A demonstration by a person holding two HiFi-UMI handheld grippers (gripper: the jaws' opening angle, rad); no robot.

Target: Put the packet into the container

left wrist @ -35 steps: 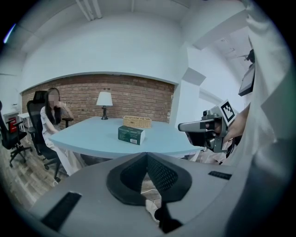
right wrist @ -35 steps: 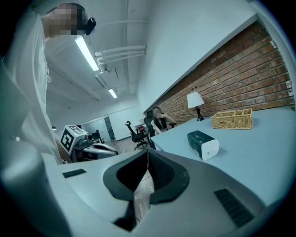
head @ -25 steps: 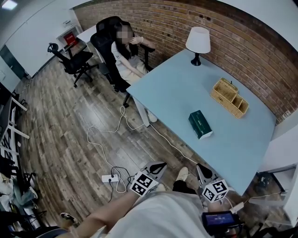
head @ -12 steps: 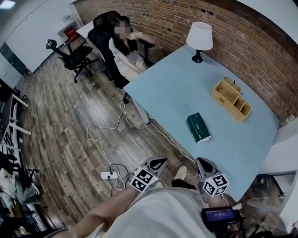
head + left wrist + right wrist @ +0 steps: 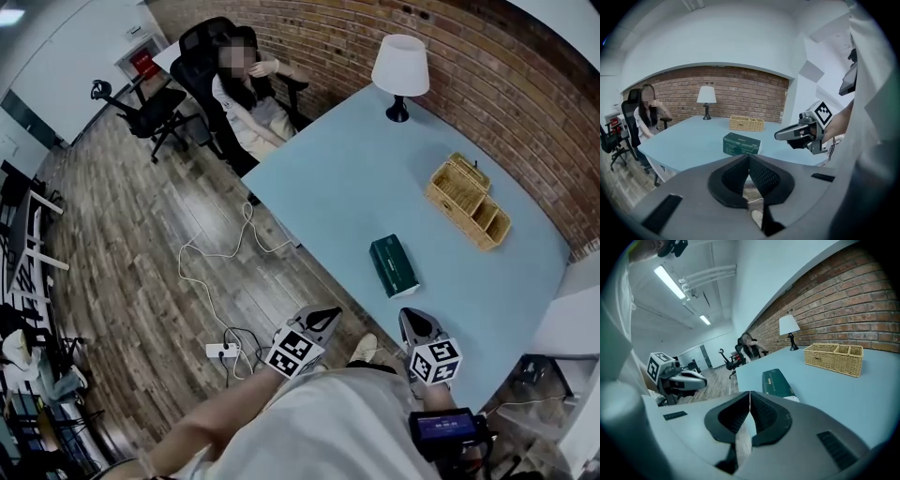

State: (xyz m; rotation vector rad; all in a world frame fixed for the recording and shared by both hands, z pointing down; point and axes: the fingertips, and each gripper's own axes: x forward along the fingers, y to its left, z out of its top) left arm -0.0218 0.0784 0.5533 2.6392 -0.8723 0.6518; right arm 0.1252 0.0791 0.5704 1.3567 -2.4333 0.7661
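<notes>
A dark green packet (image 5: 393, 265) lies flat on the light blue table (image 5: 356, 187); it also shows as the packet (image 5: 741, 143) and the packet (image 5: 776, 382). Beyond it stands a woven wicker container (image 5: 468, 201) with compartments, seen too as the container (image 5: 746, 123) and the container (image 5: 834, 358). My left gripper (image 5: 318, 319) hangs off the table's near edge, shut and empty. To its right my right gripper (image 5: 419, 326) is shut too, with nothing between its jaws. Both are well short of the packet.
A white lamp (image 5: 400, 68) stands at the table's far corner. A person sits in a black chair (image 5: 211, 70) at the far left end. Cables and a power strip (image 5: 220, 351) lie on the wooden floor. A brick wall (image 5: 487, 84) runs behind the table.
The head view has shifted a little, so the table and packet sit slightly further left and down in the view. Both grippers stay shut near the table's near edge.
</notes>
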